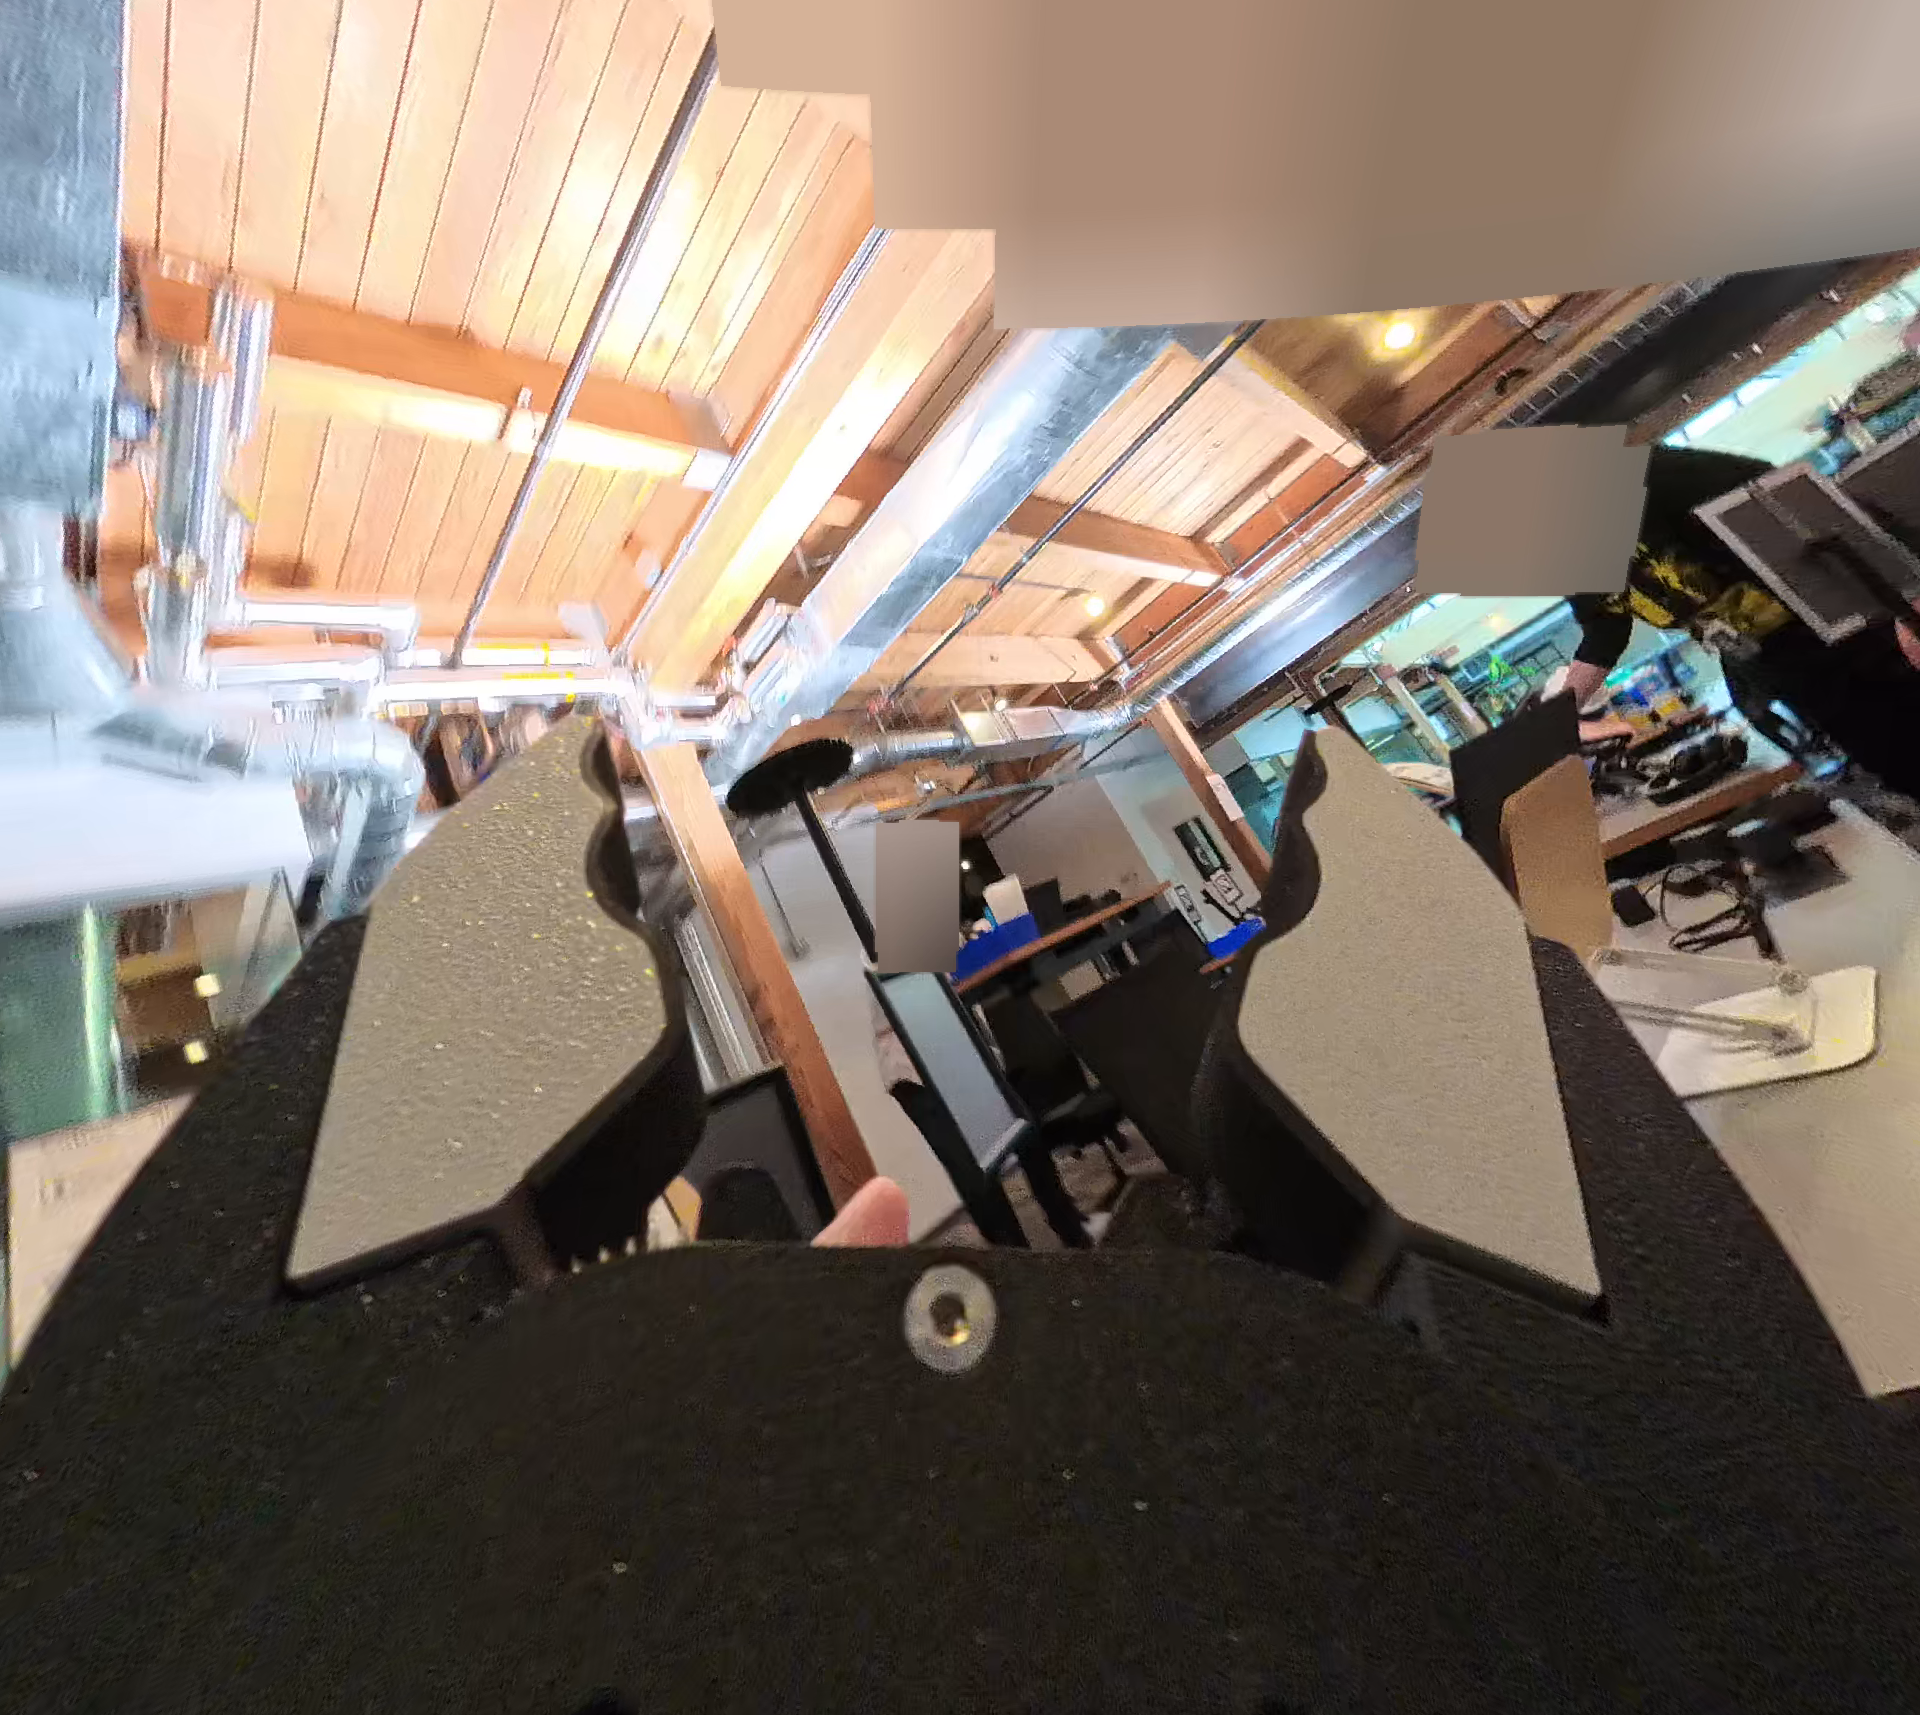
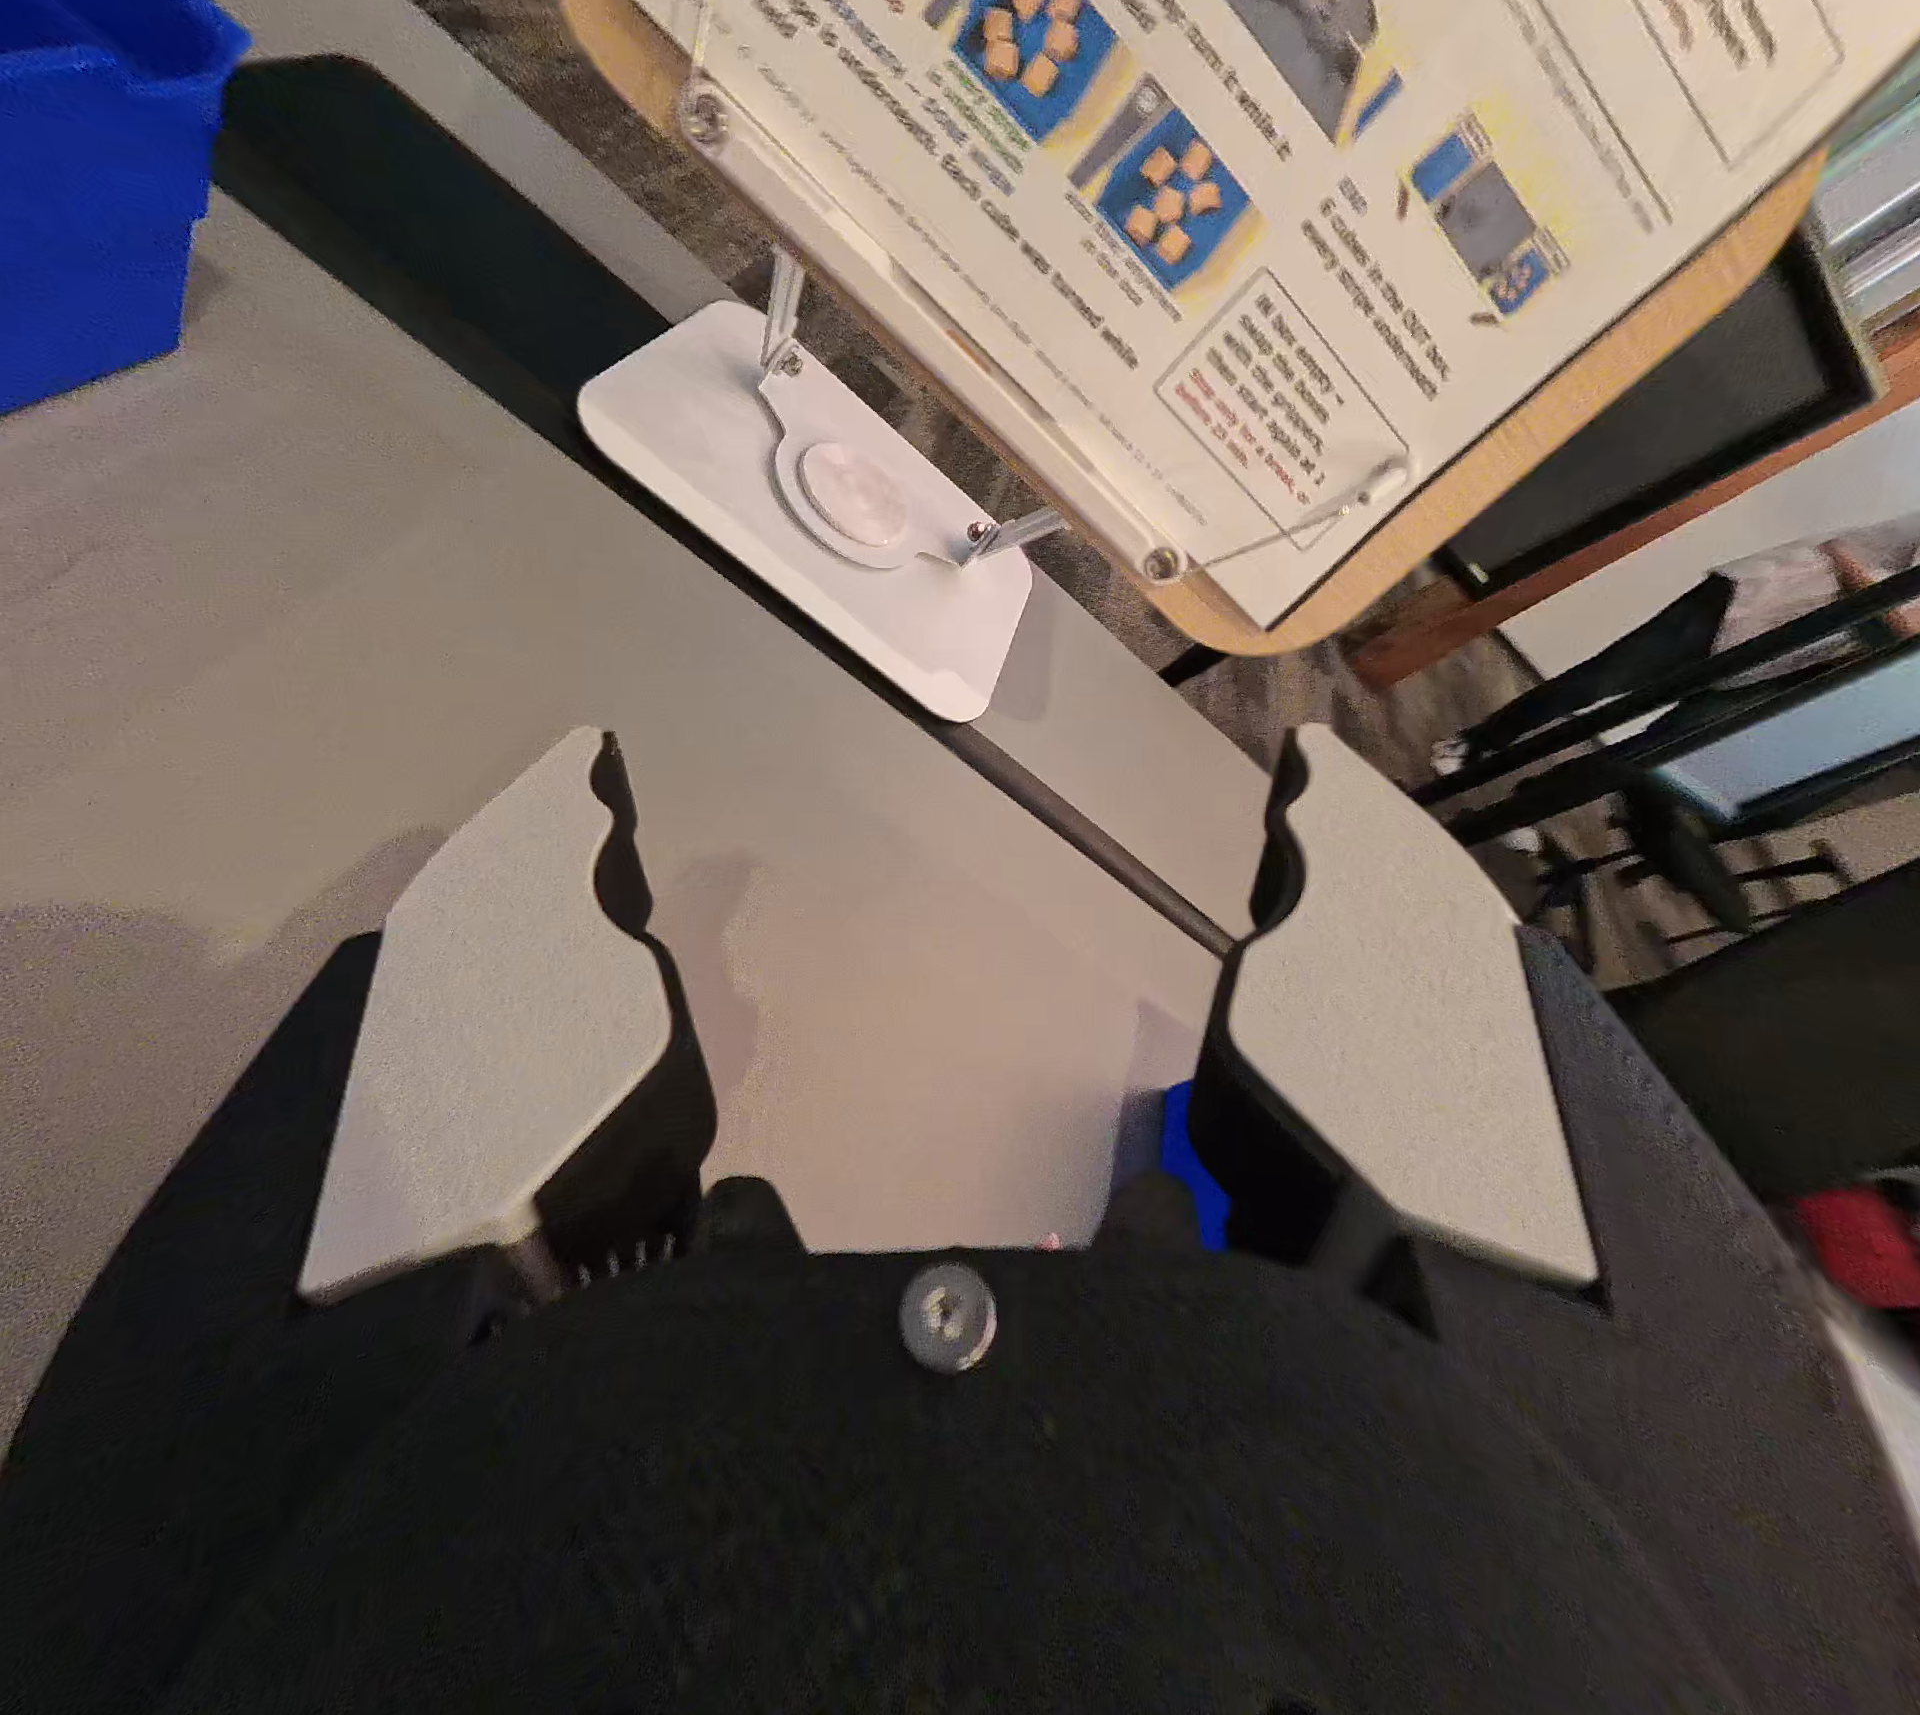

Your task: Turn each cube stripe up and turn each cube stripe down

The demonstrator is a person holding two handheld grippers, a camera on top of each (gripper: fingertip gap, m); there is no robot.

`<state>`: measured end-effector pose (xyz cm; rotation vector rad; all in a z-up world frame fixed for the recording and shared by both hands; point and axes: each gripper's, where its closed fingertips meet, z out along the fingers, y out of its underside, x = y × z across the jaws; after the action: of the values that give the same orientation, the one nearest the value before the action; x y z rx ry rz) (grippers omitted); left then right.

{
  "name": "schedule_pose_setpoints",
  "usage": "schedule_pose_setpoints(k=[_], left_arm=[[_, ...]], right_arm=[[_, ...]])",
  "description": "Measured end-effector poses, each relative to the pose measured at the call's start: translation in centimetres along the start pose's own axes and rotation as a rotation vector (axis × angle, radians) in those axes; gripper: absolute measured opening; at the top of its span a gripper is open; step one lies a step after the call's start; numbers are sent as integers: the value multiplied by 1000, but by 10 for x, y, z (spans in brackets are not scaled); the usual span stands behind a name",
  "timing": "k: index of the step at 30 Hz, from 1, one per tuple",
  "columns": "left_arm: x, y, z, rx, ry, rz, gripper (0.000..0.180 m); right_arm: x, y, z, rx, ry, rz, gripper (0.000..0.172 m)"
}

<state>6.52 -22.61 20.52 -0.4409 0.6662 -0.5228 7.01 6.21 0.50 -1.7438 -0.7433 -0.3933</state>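
No cube shows in either view. My left gripper (image 1: pixel 951 761) is open, with nothing between its fingers; it is tilted upward toward the wooden ceiling (image 1: pixel 436 138) and the room beyond. A fingertip of the person's hand (image 1: pixel 868 1213) shows at the gripper's base. My right gripper (image 2: pixel 945 756) is open, with nothing between its fingers, over the grey table (image 2: pixel 260 626). A small blue part (image 2: pixel 1190 1161) shows low by its right finger.
A blue bin (image 2: pixel 94 138) stands at the table's far left. A white stand base (image 2: pixel 821 502) near the table's far edge holds a clear-framed instruction sheet (image 2: pixel 1247 107) on a wooden board. A person in dark clothes (image 1: pixel 1766 616) stands far right; desks and chairs lie beyond.
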Motion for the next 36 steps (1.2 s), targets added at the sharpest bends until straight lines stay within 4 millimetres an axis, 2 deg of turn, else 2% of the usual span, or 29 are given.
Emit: schedule_pose_setpoints(k=[3,8,18,30,36], left_arm=[[18,4,-1,4,38,122,118],[16,24,1,-58,38,138,121],[8,40,3,-126,20,155,120],[12,60,6,-207,32,171,119],[12,61,6,-209,34,165,120]], right_arm=[[-21,-16,-6,23,-2,-62,116],[-38,-32,-13,37,-10,-123,116],[-44,-30,-14,24,-22,-153,116],[-44,-29,-15,40,-32,-154,116],[-46,-24,-12,33,-52,-141,116]])
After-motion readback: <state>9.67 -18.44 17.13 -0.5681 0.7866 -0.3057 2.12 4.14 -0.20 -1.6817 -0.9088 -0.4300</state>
